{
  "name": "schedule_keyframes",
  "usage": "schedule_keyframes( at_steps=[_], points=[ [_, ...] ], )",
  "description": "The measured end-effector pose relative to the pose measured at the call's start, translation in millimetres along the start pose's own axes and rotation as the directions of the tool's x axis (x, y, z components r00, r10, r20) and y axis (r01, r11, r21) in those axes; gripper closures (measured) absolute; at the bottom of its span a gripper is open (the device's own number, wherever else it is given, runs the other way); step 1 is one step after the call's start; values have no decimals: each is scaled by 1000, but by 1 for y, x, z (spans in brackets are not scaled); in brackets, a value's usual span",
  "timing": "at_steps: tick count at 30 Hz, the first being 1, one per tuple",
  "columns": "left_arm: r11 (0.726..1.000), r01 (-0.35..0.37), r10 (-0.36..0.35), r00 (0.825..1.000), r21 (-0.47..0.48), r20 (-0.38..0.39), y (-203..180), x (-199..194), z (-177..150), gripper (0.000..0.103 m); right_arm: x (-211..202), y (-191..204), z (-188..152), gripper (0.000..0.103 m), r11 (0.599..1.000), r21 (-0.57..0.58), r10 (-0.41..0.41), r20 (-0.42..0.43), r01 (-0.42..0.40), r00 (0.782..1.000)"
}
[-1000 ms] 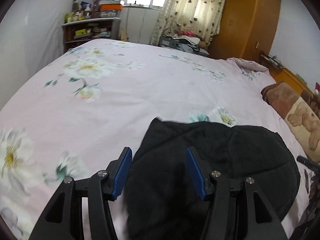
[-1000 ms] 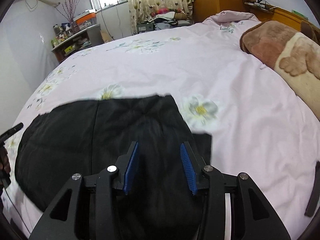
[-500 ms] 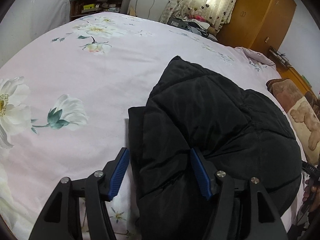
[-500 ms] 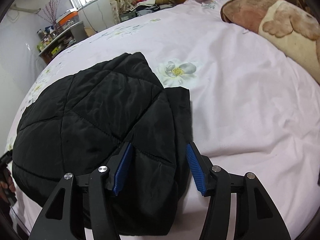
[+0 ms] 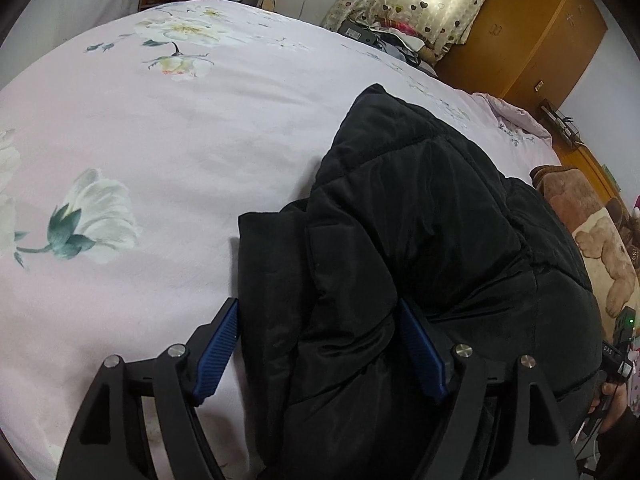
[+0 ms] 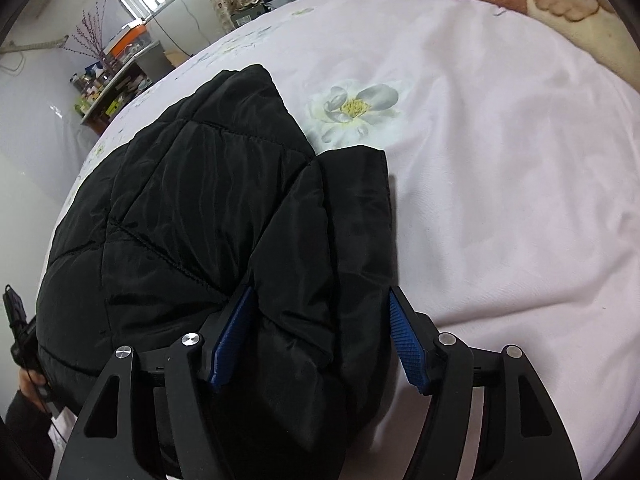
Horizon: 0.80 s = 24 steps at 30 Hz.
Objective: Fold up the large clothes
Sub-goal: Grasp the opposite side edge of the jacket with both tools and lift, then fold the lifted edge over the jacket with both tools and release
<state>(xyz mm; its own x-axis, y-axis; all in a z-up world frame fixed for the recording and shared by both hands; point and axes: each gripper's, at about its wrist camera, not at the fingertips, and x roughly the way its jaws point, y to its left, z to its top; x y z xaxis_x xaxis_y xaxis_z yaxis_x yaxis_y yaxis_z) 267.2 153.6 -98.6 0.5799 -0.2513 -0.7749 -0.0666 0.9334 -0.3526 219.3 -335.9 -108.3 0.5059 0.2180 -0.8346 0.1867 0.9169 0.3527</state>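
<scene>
A black padded jacket (image 5: 420, 220) lies folded on the pink floral bedcover (image 5: 180, 152). My left gripper (image 5: 318, 312) hangs low over its near left edge. Its jaws are opening, a thick fold of the jacket lies between them, and the left blue pad (image 5: 218, 346) stands clear of the cloth. In the right wrist view the jacket (image 6: 200, 200) fills the left half. My right gripper (image 6: 320, 298) straddles its near right edge, jaws opening, the fold loose between the pads. The right pad (image 6: 408, 344) sits just off the cloth.
A brown and cream plush blanket (image 5: 592, 240) lies at the bed's right side. A shelf (image 6: 108, 92), curtains (image 5: 412, 4) and a wooden wardrobe (image 5: 532, 40) stand beyond the far edge. A hand (image 5: 612, 404) holds the other gripper's handle at the frame edge.
Both grippers came down with the jacket's edge, which was lifted and now rests on the bed. Both pairs of jaws have widened around the fold.
</scene>
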Motion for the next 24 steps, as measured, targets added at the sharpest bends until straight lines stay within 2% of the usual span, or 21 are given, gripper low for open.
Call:
schedule_keyframes(
  at_steps=[3,7,11,17,19,21,24],
  points=[
    [997,45,-45,999,-69,-1,12,-3,-12,22,-2,-5,-6,37,999,41,26,-3,-26,1000],
    [993,83,-83,997,-81,7,19,-10,-32,22,-10,-12,-21,37,996,59,65,-9,-65,998],
    [992,101,-101,995,-73,-4,22,-2,-26,22,-3,-25,-22,37,987,96,134,-25,-131,991],
    [992,113,-114,993,-57,-21,18,12,-6,19,12,-24,-10,36,983,89,164,-36,-161,986],
    [991,120,-122,992,-55,-25,18,15,-5,18,13,-23,-8,41,982,81,175,-39,-172,984],
    [991,124,-126,992,-52,-29,19,15,-5,18,13,-20,-8,50,980,73,187,-44,-183,981],
    [991,126,-128,991,-41,-33,20,14,-5,20,12,-17,-9,54,981,58,185,-42,-183,982]
  ],
)
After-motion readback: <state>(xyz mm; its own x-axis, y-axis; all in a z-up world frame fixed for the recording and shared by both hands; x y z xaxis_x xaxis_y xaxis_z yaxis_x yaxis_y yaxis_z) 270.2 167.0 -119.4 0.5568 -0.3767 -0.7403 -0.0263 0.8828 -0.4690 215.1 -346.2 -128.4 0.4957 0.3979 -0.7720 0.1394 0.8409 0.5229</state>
